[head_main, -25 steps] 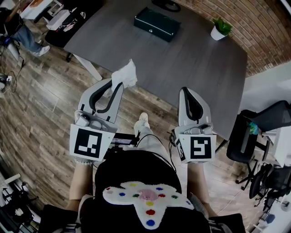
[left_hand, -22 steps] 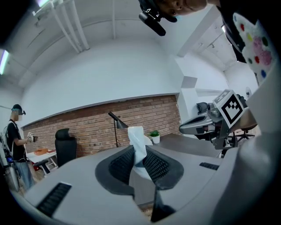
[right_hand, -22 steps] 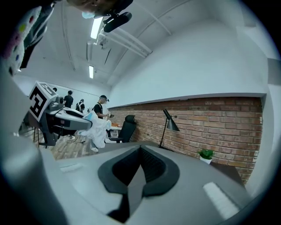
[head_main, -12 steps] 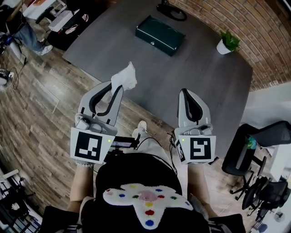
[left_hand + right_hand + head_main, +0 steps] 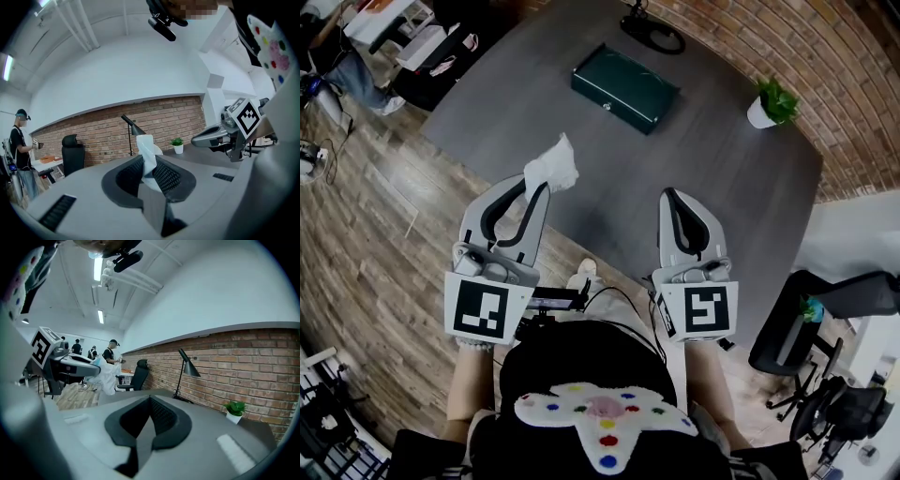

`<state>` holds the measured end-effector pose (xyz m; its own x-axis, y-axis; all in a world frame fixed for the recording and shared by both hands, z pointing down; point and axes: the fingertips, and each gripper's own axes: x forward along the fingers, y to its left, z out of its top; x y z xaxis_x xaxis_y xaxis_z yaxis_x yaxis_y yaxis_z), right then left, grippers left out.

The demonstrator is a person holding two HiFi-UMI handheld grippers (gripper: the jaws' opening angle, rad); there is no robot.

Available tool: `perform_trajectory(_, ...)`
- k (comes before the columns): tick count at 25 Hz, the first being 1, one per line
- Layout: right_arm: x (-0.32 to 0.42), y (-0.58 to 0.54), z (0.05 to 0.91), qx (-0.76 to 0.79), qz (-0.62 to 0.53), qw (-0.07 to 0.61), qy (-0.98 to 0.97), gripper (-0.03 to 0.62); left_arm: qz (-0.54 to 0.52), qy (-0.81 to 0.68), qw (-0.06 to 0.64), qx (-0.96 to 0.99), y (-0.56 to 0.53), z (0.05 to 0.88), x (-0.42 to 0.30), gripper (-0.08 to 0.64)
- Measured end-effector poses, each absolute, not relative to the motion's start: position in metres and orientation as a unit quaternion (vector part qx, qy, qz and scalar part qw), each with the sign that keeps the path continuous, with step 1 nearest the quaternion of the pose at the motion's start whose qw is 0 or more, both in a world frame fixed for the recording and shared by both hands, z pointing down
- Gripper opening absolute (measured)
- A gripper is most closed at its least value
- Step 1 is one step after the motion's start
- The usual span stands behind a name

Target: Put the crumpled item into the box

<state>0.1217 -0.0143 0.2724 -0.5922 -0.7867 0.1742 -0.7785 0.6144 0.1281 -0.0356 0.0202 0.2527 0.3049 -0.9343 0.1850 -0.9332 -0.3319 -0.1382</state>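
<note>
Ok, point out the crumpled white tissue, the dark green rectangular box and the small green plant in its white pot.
crumpled white tissue [image 5: 551, 169]: head view, middle of the wad.
dark green rectangular box [image 5: 625, 86]: head view, centre of its top.
small green plant [image 5: 762, 112]: head view, its white pot.

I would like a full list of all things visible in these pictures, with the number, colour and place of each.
table: one, dark grey, in front of the person
box: one, dark green, far part of the table
potted plant: one, green in a white pot, table's far right
lamp: one, black, table's far edge
crumpled item: one, white, in the left gripper
office chairs: at least two, black, right of the table
floor: brown wood, left of the table
brick wall: reddish-brown, behind the table
bystander: one, dark shirt, far left
left gripper: grey, shut on the crumpled item
right gripper: grey, shut, empty
</note>
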Motion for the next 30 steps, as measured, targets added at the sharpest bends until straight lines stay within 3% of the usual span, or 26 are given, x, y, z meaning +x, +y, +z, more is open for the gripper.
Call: perform_trajectory(30, 0.109, -0.072, 0.296, 0.442, 0.005, 0.111, -0.89, 0.009, -0.142, 0.58, 0.012, -0.802, -0.037, 0.263, -0.056, 0.064)
